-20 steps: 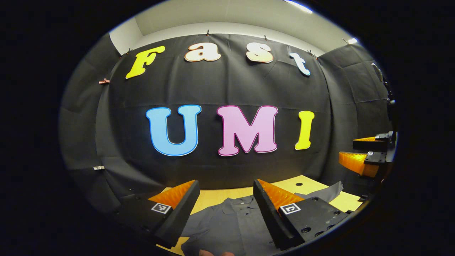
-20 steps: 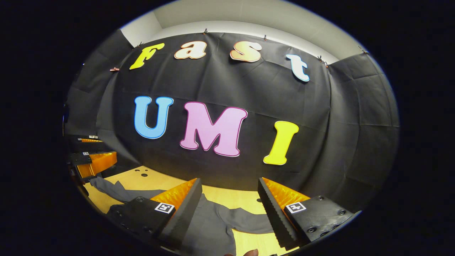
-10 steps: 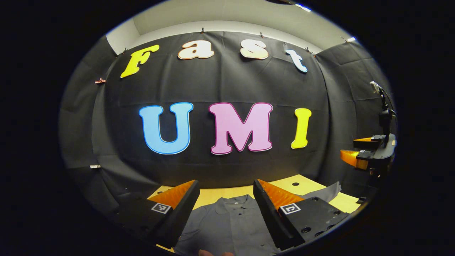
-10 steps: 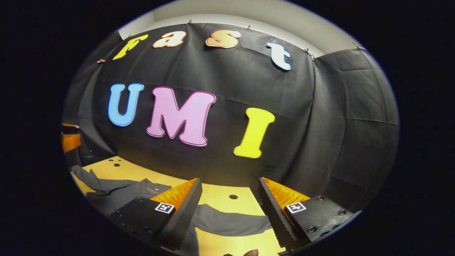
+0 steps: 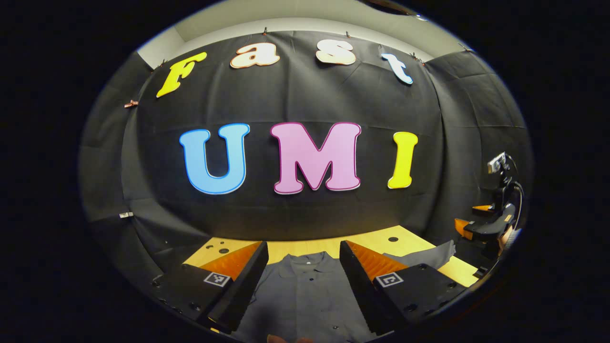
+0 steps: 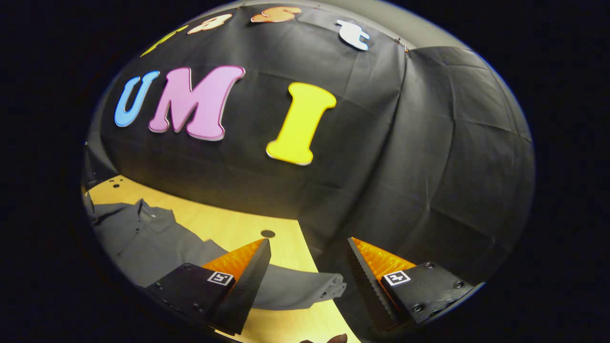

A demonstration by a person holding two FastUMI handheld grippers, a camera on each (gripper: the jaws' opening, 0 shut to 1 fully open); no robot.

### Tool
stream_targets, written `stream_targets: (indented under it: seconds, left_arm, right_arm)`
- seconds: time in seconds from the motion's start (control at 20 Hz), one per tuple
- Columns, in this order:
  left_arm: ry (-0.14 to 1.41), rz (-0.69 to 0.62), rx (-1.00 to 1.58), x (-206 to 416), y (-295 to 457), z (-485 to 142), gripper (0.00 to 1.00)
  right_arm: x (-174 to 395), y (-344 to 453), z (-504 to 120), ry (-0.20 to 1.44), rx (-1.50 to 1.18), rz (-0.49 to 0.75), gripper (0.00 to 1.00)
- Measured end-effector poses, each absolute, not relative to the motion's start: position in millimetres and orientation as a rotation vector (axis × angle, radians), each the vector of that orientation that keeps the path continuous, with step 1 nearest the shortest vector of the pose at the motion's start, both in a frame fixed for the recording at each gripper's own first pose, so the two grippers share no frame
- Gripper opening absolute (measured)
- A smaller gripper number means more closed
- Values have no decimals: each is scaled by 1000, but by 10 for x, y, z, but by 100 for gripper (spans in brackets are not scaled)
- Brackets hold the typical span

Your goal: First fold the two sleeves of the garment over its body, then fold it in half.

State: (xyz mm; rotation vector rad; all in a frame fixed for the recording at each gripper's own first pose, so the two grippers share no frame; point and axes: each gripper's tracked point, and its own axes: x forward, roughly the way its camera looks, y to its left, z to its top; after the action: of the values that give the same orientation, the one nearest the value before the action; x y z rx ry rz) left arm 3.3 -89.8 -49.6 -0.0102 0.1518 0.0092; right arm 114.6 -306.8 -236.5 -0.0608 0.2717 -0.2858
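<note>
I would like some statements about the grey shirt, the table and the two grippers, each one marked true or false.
1. The grey collared shirt lies on the yellow wooden table. True.
2. The right gripper is shut on the shirt's sleeve. False: its fingers stand apart, and the sleeve end lies on the table between them, not pinched.
3. The left gripper is open, with the shirt's collar showing between its fingers. True.
4. Both sleeves are already folded over the shirt's body. False: the sleeve in the right gripper view stretches out sideways on the table.
5. The table has round holes in it. True, one hole lies near the sleeve.
</note>
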Motion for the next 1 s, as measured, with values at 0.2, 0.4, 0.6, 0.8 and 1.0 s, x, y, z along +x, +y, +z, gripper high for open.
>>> stream_targets:
  seconds: [0.2, 0.4, 0.6, 0.8, 1.0]
  left_arm:
    - [193, 45, 19, 20, -886, -591, 95]
    - [218, 79, 33, 17, -878, -665, 95]
    - [243, 95, 59, 60, -855, -753, 95]
    - [266, 134, 53, 122, -745, -814, 97]
    - [297, 162, 57, 130, -635, -902, 97]
  right_arm:
    - [1332, -3353, -3107, 373, -32, -309, 98]
    - [1446, -3623, -3633, 452, 6, -323, 98]
    - [1558, -3821, -4136, 534, 66, -344, 98]
    - [1600, -3896, -4465, 591, 117, -348, 98]
    - [1634, -3872, -4765, 642, 134, -325, 98]
